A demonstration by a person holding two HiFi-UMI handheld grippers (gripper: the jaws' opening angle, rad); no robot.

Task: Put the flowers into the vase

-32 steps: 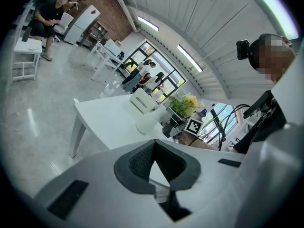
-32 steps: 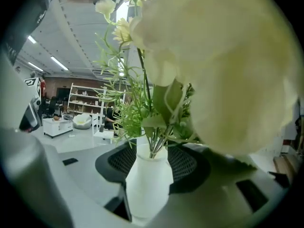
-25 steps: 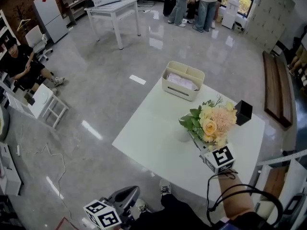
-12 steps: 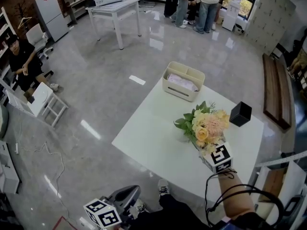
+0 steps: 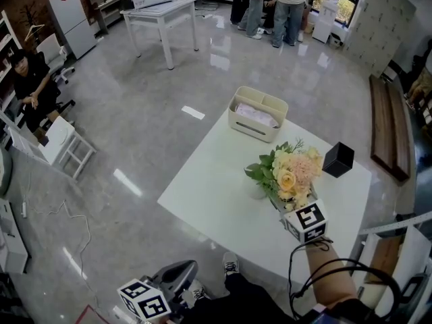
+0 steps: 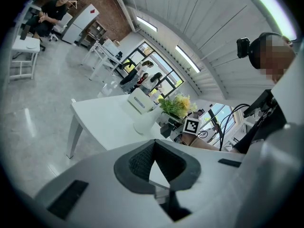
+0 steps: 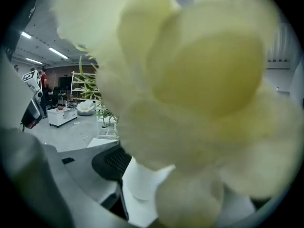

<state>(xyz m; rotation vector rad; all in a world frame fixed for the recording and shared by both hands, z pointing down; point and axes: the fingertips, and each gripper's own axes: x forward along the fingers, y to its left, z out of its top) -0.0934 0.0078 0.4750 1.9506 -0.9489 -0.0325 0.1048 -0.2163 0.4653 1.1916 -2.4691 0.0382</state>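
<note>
Now the flowers (image 5: pixel 289 173) stand at the mouth of the white vase (image 5: pixel 257 189) near the middle of the bench (image 5: pixel 209 194), and they lean toward the right tongs (image 7: pixel 152 179). These tongs have just been opening and are wide apart, with the blooms close between them but not pressed. The left tongs (image 6: pixel 153 145) hang low, off the bench, together and empty.

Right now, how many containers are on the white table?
3: cream bin at the far edge, black box at right, white vase under the flowers; nothing else seems hidden.
</note>
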